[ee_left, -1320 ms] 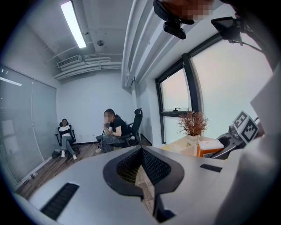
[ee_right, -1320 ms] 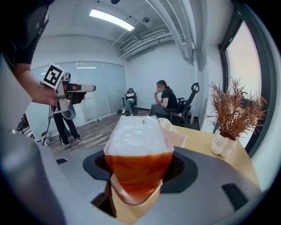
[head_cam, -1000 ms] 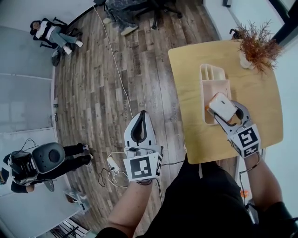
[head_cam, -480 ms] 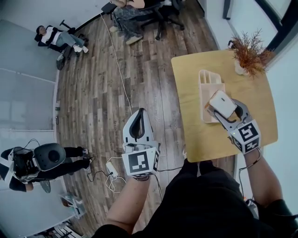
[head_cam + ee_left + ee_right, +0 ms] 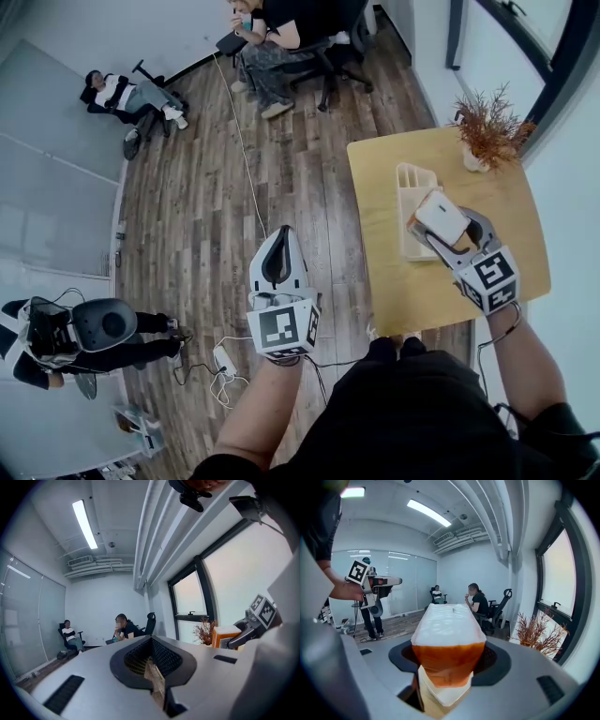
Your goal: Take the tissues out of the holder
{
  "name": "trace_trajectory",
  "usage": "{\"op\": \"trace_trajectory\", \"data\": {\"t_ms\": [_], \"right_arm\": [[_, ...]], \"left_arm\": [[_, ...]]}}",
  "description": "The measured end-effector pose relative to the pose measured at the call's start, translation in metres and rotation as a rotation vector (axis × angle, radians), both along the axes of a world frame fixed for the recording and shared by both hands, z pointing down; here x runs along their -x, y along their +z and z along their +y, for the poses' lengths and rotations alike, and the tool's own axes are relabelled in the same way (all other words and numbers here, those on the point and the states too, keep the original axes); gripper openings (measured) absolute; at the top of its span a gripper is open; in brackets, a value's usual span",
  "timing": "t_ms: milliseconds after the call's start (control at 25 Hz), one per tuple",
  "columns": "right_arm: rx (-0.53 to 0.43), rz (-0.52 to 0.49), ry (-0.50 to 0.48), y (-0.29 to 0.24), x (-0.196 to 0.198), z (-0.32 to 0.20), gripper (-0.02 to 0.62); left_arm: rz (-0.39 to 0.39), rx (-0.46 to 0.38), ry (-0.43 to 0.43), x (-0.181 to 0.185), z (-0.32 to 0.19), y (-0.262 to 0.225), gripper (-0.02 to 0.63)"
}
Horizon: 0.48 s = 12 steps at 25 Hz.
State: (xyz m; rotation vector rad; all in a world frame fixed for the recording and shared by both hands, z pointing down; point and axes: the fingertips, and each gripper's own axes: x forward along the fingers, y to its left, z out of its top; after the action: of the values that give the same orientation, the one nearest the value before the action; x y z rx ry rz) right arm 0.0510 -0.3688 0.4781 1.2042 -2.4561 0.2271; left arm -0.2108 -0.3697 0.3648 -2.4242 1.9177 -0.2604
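Wood-plank flooring (image 5: 206,206) fills the left half of the head view, with glass wall panels along its left edge, a standing person carrying grey gear (image 5: 94,328) beside them, and two seated people (image 5: 127,94) at the far end of the room. Over this floor hangs the left gripper (image 5: 280,236), clenched on nothing, its jaws pressed together in its own view. Its marker cube (image 5: 284,328) carries a black-and-white square pattern rather than lettering. To the right stands a pale wooden bench (image 5: 394,291). On it is a cream holder (image 5: 412,183) with upright dividers at its far end. The right gripper (image 5: 441,230) is grasping the tissue pack (image 5: 439,217), which is raised over the holder's near end. In the right gripper view the pack (image 5: 447,634) sits squarely between the jaws, white on top and orange below, with the room behind its far end. Any print on the wrapper is too small to read. A second patterned cube (image 5: 490,277) rides on this gripper. A dried russet plant (image 5: 487,127) in a pale pot stands at the bench's far right corner.
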Motion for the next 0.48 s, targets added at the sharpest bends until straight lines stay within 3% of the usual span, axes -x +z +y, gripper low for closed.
{"op": "trace_trajectory", "data": {"t_ms": [480], "right_arm": [[-0.045,-0.006,-0.042,-0.05,-0.009,-0.007,0.284]], "left_arm": [[0.003,-0.052,0.022,-0.01,-0.011,-0.04,0.005]]}}
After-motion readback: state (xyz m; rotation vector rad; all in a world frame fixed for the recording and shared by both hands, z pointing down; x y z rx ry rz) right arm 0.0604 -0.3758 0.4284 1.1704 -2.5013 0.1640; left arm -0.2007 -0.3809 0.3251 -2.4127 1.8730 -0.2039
